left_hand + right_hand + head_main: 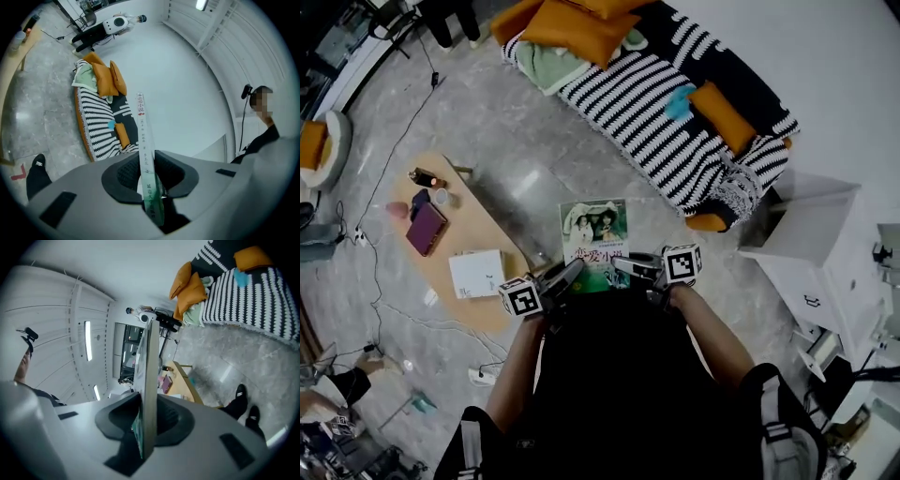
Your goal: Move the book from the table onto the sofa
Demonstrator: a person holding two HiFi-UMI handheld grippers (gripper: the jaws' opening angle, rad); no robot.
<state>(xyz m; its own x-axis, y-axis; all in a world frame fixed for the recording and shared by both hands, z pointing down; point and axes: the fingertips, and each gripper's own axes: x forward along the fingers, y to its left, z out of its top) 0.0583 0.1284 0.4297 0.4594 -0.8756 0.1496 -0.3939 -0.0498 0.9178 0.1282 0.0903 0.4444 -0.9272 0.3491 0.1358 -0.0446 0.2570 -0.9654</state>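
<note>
Both grippers carry a thin green book (594, 242) with a picture cover, held flat in the air over the grey floor. My left gripper (570, 275) is shut on its near left corner and my right gripper (626, 266) on its near right corner. In the left gripper view the book's spine (146, 154) runs edge-on between the dark pads. The right gripper view shows the book's edge (149, 380) clamped the same way. The sofa (675, 112), under a black-and-white striped cover with orange cushions (577, 26), lies ahead and to the right.
A low wooden table (461, 246) at the left holds a white book (476, 273), a maroon book (427, 229) and small items. A white cabinet (806, 253) stands to the right of the sofa. Cables trail over the floor at the left.
</note>
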